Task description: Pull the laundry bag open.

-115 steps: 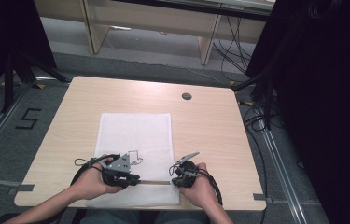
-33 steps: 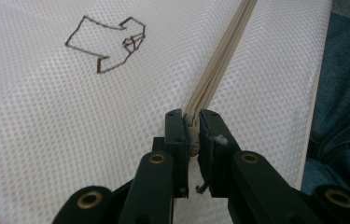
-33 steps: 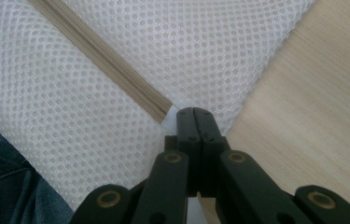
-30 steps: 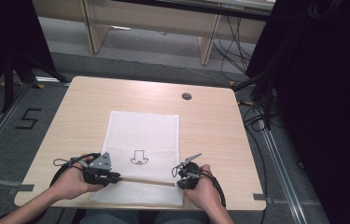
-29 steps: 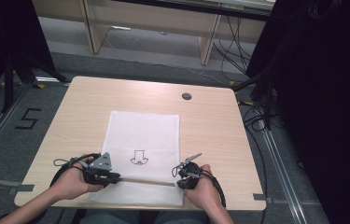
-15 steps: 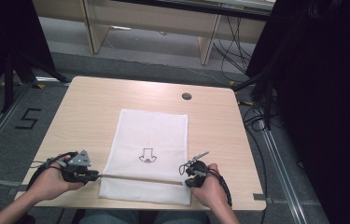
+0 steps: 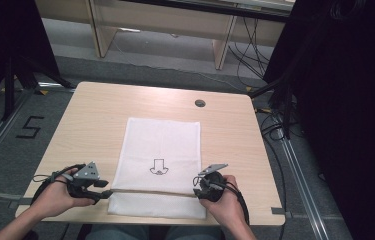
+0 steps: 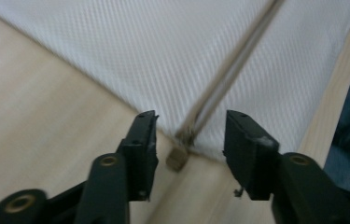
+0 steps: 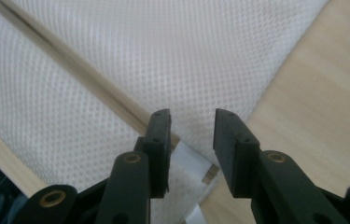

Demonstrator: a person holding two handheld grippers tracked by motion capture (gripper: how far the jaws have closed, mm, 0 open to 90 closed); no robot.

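Note:
A white mesh cloth (image 7: 160, 145) with a small arrow print lies flat on the wooden table (image 7: 100, 115). A thin tan cord (image 7: 150, 192) crosses it near its front edge. My left gripper (image 7: 106, 192) sits at the cord's left end, my right gripper (image 7: 197, 186) at the right end. In the left gripper view the jaws (image 8: 189, 116) have just been opening; the cord's knotted end (image 8: 177, 159) lies between them, untouched. In the right gripper view the jaws (image 9: 192, 114) have also just been opening, over the cloth's (image 9: 163, 56) edge and the cord (image 9: 88, 84), pressing on nothing.
A round cable hole (image 7: 200, 103) sits near the table's far edge. The table's front edge runs just below both hands. A white tag (image 9: 186, 172) pokes out at the cloth's corner. Cables trail over the floor at the right.
The left hand drew out to the left and the cord came taut across the cloth. Both grippers, shut on the cord before, now stand open.

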